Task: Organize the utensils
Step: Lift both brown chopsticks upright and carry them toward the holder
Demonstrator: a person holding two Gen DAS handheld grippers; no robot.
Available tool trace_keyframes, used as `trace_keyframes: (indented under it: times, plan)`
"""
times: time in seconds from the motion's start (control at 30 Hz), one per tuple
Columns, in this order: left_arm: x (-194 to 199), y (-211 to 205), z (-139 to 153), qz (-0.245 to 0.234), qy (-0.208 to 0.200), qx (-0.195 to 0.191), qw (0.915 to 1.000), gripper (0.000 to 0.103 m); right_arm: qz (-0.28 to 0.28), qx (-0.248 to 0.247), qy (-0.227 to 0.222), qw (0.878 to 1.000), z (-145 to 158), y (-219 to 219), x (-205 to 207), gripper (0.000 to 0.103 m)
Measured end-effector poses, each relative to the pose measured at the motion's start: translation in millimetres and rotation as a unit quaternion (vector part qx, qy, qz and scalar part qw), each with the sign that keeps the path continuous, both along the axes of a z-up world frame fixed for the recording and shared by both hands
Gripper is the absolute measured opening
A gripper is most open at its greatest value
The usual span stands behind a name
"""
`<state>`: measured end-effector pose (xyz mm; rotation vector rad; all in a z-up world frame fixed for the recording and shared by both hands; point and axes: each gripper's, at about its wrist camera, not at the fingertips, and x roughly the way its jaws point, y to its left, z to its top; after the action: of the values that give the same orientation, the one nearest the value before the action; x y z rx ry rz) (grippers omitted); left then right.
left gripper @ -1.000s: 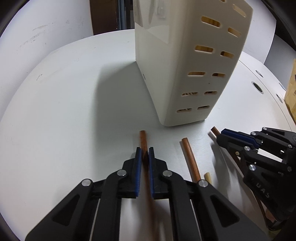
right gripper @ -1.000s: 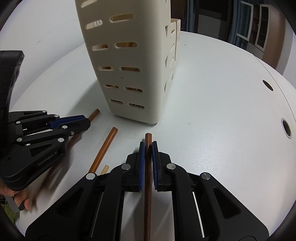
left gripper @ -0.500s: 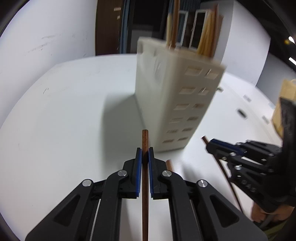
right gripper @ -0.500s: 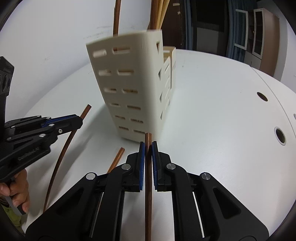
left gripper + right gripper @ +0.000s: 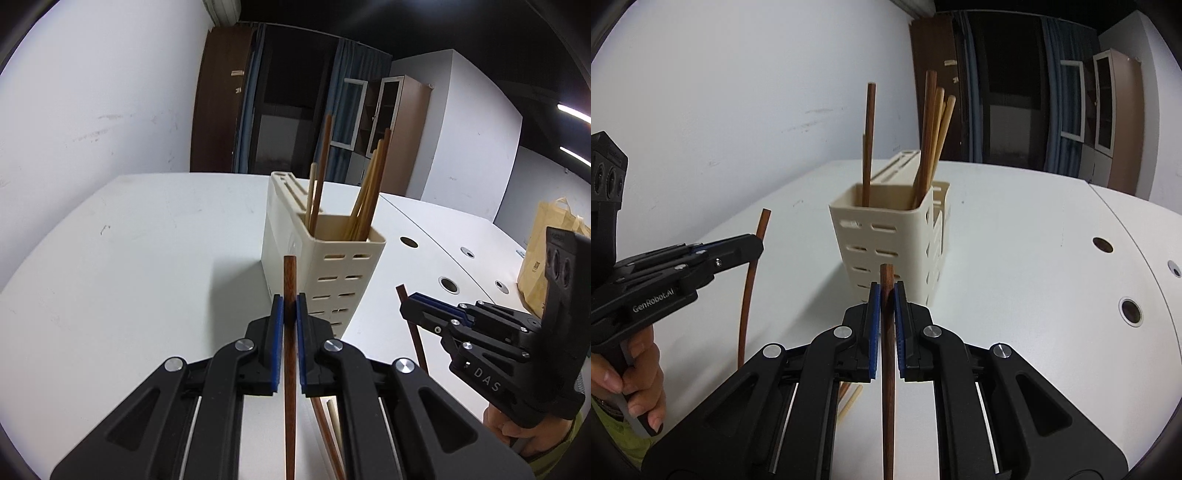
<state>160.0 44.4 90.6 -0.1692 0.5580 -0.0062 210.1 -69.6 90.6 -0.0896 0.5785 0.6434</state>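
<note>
My left gripper (image 5: 290, 301) is shut on a dark brown chopstick (image 5: 289, 273), held clear of the white table (image 5: 129, 277); its tip points at the cream slotted utensil holder (image 5: 328, 269). My right gripper (image 5: 885, 290) is shut on a second dark brown chopstick (image 5: 887, 369), also aimed at the holder (image 5: 886, 236). Several brown and pale chopsticks (image 5: 925, 147) stand in the holder's open top. Each gripper shows in the other's view: the right gripper (image 5: 408, 308) at the right, the left gripper (image 5: 757, 245) at the left. A few loose chopsticks (image 5: 327, 424) lie on the table below my grippers.
A brown paper bag (image 5: 539, 258) stands at the table's far right. Round cable holes (image 5: 448, 284) dot the right side of the table. A person's hand (image 5: 635, 369) grips the left tool's handle. Dark cabinets and curtains stand behind the table.
Both grippers have risen and tipped up, each lifting its chopstick off the table. The holder's open top and the chopsticks in it have come into view.
</note>
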Motion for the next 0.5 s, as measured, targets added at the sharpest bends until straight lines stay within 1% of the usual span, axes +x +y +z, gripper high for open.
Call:
trace_keyframes:
  times: [0.17,0.5]
  plan:
    - [-6.1,-11.3,14.2,-0.003,-0.016,0.01,0.9998,0.007,-0.002,0.014,-0.02,1.0,15.6,-4.1,-4.4,0.007]
    - [-18.8,-12.8,38.7,-0.008,-0.052,0.024,0.9983,0.007,0.002,0.036,-0.058,0.998,46.4,-1.8,-26.8,0.007]
